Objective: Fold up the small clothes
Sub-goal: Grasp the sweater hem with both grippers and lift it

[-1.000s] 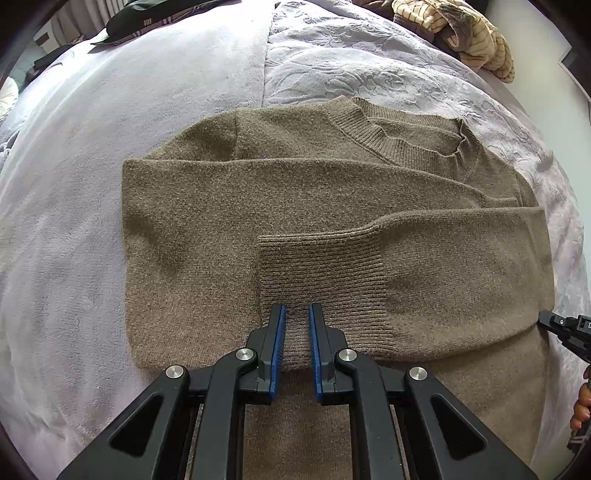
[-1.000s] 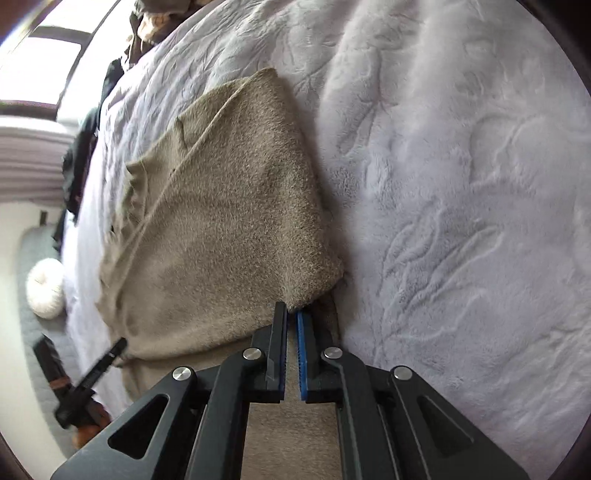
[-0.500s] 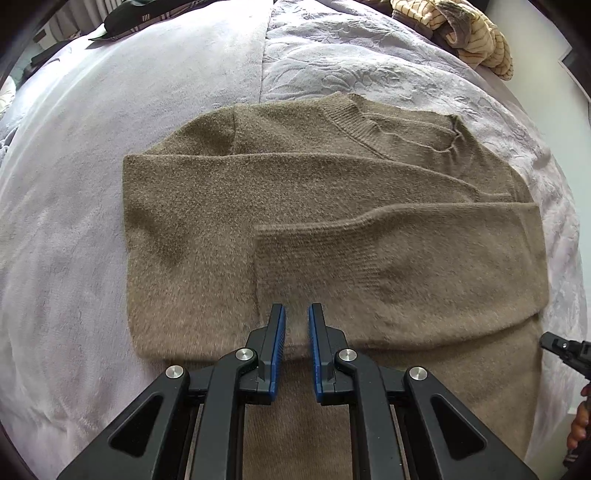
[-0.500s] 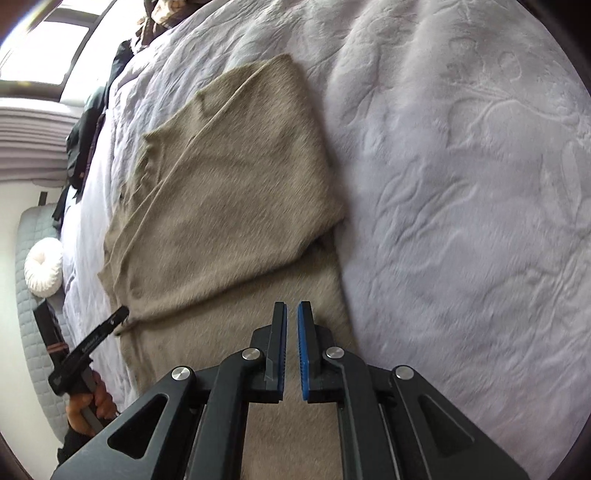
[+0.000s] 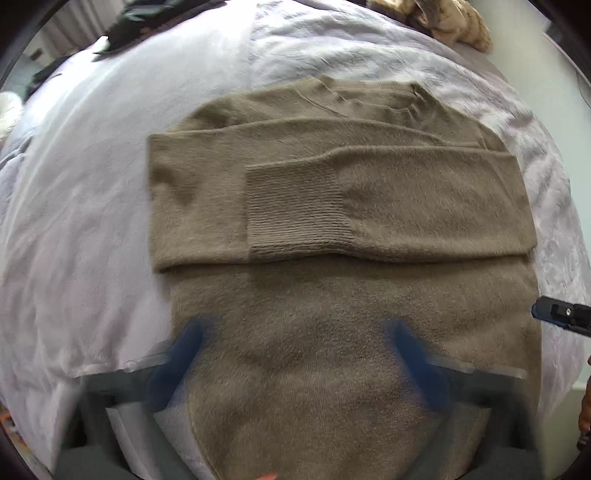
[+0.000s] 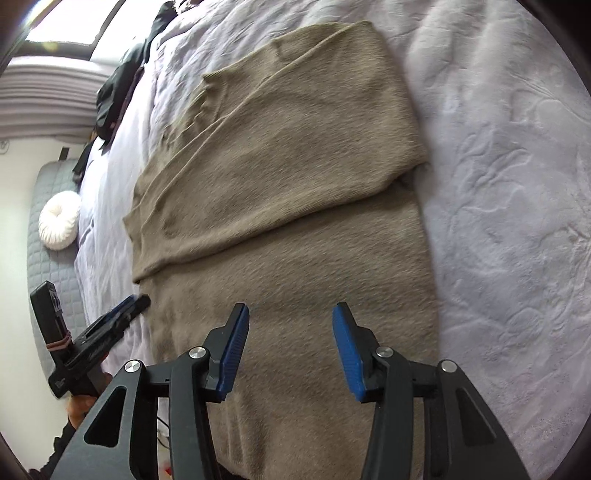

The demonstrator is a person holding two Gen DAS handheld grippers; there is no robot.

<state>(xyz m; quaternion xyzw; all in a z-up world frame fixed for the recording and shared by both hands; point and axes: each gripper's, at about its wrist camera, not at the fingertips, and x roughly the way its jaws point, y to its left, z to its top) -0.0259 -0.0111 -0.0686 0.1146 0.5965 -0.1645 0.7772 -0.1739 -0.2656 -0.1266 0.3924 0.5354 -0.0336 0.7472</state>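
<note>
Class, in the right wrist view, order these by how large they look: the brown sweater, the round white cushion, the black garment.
1. brown sweater
2. black garment
3. round white cushion
The last two look close, and lie farther away.

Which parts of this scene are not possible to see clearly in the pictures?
- Left gripper, left wrist view: motion blur smears its fingers; they look spread.
- Sweater hem: cut off by the bottom edge in both views.
- Left sleeve's cuff: covered by the right sleeve.
- Clothes pile, left wrist view: blurred, cropped by the top edge.
</note>
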